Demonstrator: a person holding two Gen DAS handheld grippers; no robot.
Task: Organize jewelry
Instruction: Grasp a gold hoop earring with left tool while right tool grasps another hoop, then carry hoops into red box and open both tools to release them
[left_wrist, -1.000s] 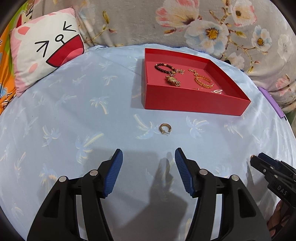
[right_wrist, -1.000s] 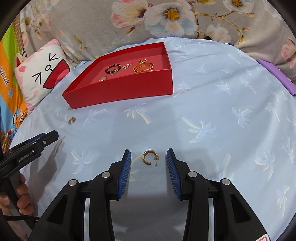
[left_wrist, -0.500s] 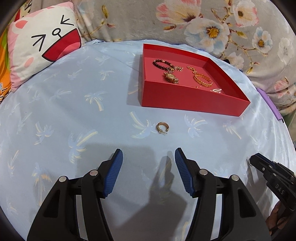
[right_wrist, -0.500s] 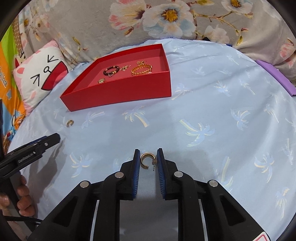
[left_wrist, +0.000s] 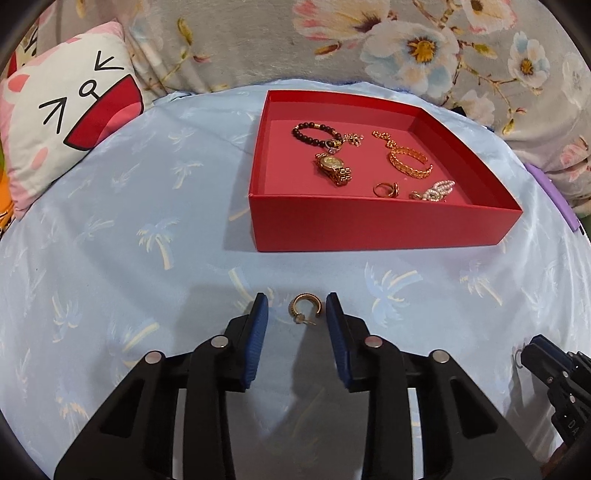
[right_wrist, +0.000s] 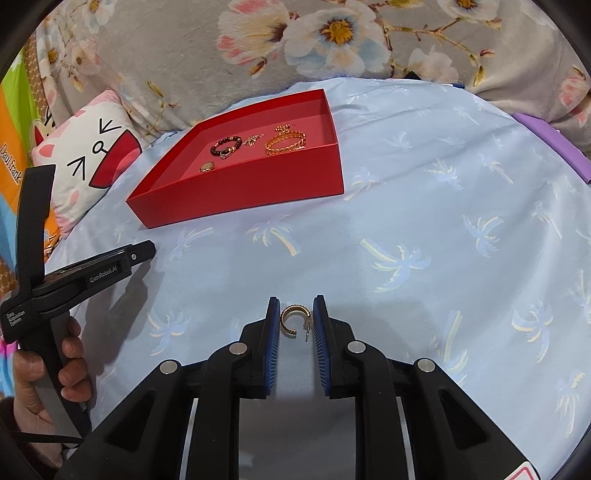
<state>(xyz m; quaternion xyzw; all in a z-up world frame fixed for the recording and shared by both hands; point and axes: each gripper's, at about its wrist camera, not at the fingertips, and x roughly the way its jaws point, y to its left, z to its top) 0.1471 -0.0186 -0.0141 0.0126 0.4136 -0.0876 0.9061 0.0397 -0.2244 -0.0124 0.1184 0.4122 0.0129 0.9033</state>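
Two gold hoop earrings lie on the light blue sheet. One earring (left_wrist: 305, 300) sits between the blue pads of my left gripper (left_wrist: 295, 317), whose jaws are closing with small gaps still on both sides. The other earring (right_wrist: 293, 309) is pinched between the pads of my right gripper (right_wrist: 295, 321), low on the sheet. Beyond both stands the red tray (left_wrist: 384, 229), holding a bead bracelet (left_wrist: 312, 133), a gold watch (left_wrist: 332, 166), a gold chain bracelet (left_wrist: 410, 162), a ring and a pearl piece. The tray (right_wrist: 240, 192) also shows in the right wrist view.
A cat-face pillow (left_wrist: 70, 110) lies at the back left, and a floral blanket (left_wrist: 369, 44) runs along the back. A purple edge (left_wrist: 554, 199) sits far right. The right gripper's tip (left_wrist: 546, 369) shows low right. A hand (right_wrist: 70, 362) holds the left gripper's body.
The left gripper moved forward until its earring lay between the fingers, and its jaws narrowed. The right gripper's jaws closed onto its earring and then stayed still.
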